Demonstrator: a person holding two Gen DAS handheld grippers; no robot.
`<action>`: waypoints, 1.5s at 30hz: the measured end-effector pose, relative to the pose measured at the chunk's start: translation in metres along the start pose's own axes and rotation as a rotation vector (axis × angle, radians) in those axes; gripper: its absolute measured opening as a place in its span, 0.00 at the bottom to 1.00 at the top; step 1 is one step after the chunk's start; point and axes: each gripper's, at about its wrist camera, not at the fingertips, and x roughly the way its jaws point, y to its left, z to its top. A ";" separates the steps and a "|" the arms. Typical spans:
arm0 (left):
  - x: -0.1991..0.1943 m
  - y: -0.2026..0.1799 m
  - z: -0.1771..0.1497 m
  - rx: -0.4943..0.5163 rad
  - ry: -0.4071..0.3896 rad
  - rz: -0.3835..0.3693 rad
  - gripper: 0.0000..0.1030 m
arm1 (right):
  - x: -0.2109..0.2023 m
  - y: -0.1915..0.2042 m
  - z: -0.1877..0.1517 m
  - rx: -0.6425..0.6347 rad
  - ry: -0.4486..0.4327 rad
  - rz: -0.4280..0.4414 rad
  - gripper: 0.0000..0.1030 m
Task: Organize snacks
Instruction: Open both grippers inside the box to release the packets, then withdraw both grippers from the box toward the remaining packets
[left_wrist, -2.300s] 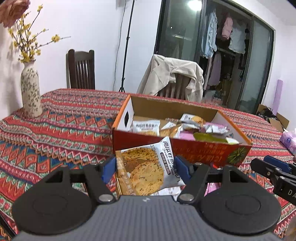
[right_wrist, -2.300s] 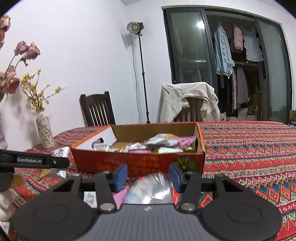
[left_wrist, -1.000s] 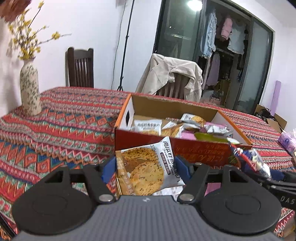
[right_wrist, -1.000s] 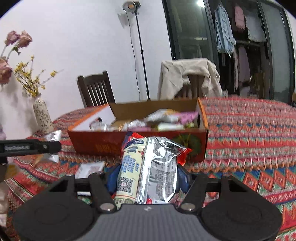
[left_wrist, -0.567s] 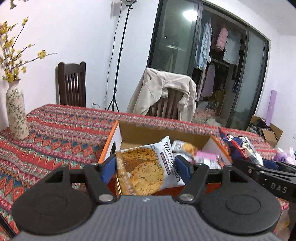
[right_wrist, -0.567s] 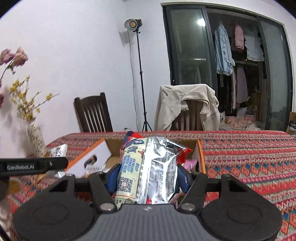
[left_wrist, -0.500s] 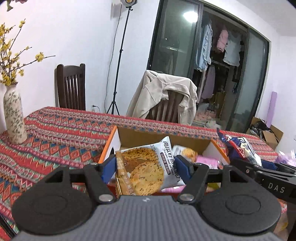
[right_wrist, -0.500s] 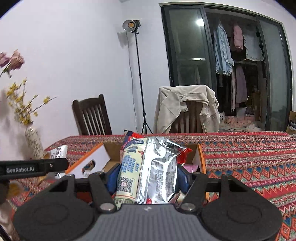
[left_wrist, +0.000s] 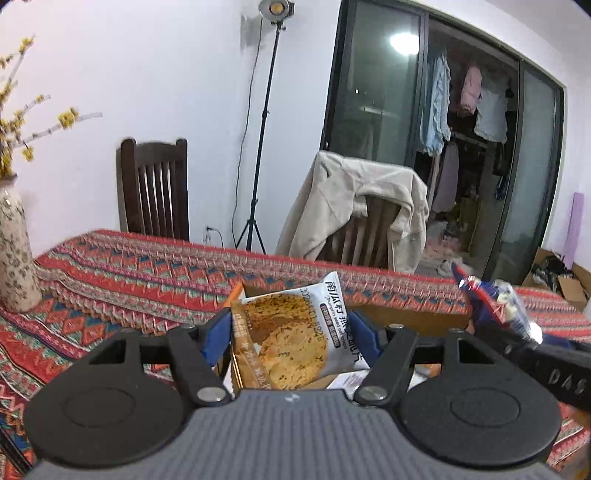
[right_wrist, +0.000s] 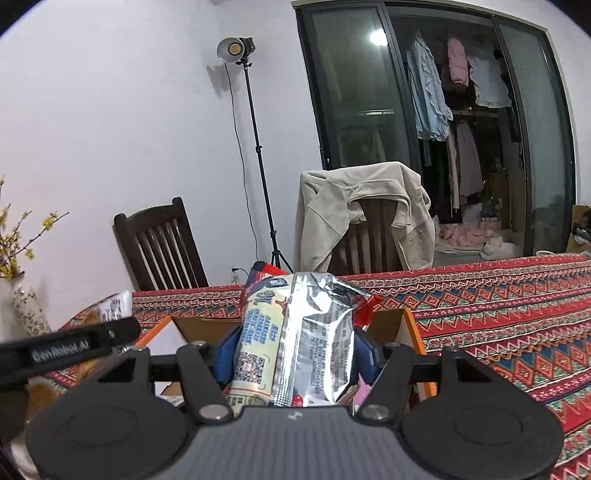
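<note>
My left gripper (left_wrist: 291, 332) is shut on a white oat-cookie packet (left_wrist: 295, 339), held upright over the near left end of the open cardboard snack box (left_wrist: 402, 314). My right gripper (right_wrist: 293, 350) is shut on a silver and blue snack packet (right_wrist: 306, 339), held above the same box (right_wrist: 410, 328). The right gripper and its packet (left_wrist: 495, 306) show at the right edge of the left wrist view. The left gripper's side (right_wrist: 70, 347) and its packet's edge (right_wrist: 110, 306) show at the left of the right wrist view. The box's contents are mostly hidden behind the grippers.
The table wears a red patterned cloth (left_wrist: 129, 273). A vase with yellow flowers (left_wrist: 14, 251) stands at its left. A dark wooden chair (left_wrist: 153, 192), a chair draped with a beige jacket (left_wrist: 358, 210) and a light stand (left_wrist: 258, 147) are behind the table.
Both grippers have risen and moved forward with their packets, from in front of the box to above it. The right gripper took hold of the silver packet early on.
</note>
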 end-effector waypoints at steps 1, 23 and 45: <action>0.005 0.000 -0.003 0.006 0.015 0.000 0.68 | 0.004 -0.001 -0.003 -0.003 0.001 -0.001 0.60; -0.007 0.014 -0.013 -0.037 0.017 0.007 1.00 | 0.008 -0.014 -0.027 0.002 0.071 0.011 1.00; -0.122 0.032 -0.020 -0.011 -0.042 -0.016 1.00 | -0.093 0.012 -0.041 -0.073 0.033 0.031 1.00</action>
